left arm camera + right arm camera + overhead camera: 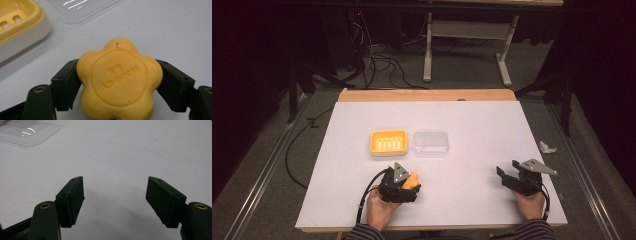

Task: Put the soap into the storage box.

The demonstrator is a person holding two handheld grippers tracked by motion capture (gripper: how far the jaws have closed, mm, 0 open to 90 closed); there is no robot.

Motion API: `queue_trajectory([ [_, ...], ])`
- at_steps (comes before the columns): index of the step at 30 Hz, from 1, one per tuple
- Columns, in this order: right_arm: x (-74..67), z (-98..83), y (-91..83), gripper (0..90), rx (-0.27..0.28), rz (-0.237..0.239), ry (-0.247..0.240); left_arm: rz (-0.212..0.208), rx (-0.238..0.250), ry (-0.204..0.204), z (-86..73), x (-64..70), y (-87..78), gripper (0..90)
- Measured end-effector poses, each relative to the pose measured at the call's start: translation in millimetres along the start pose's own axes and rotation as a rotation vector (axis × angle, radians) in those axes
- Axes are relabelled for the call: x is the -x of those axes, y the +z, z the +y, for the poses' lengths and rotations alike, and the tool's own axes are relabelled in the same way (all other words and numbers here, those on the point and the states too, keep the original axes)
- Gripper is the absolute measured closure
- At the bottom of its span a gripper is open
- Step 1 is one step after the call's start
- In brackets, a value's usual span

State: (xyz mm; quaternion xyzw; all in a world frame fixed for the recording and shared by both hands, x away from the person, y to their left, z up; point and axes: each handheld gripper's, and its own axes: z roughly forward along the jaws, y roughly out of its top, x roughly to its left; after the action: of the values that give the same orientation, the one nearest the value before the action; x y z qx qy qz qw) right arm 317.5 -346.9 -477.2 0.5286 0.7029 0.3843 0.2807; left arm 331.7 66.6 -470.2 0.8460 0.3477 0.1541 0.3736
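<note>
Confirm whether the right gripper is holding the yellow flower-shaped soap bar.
No. The right gripper stands open over bare table, while the yellow flower-shaped soap bar sits clamped in the left gripper.

The white bench top (472,125) is bright in the middle of the high view, while the room around it falls into darkness at both sides. White glare streaks lie on the clear plastic lid (82,10) at the upper edge. The yellow flower-shaped soap (118,80) is sharp; soft shadows lie under it.
</note>
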Motion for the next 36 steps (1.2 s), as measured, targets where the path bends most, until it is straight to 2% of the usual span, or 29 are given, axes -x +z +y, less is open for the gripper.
queue_trajectory([
  [6, -0.1, 0.1, 0.2, 31.1, -0.003, 0.000, 0.000, -0.001, 0.011, 0.007, 3.8, -1.1, -4.1, 26.3],
  [36, 0.2, -0.3, -0.5, 31.1, 0.007, 0.003, -0.001, -0.005, 0.082, -0.040, 23.9, -21.5, -26.8, 26.3],
])
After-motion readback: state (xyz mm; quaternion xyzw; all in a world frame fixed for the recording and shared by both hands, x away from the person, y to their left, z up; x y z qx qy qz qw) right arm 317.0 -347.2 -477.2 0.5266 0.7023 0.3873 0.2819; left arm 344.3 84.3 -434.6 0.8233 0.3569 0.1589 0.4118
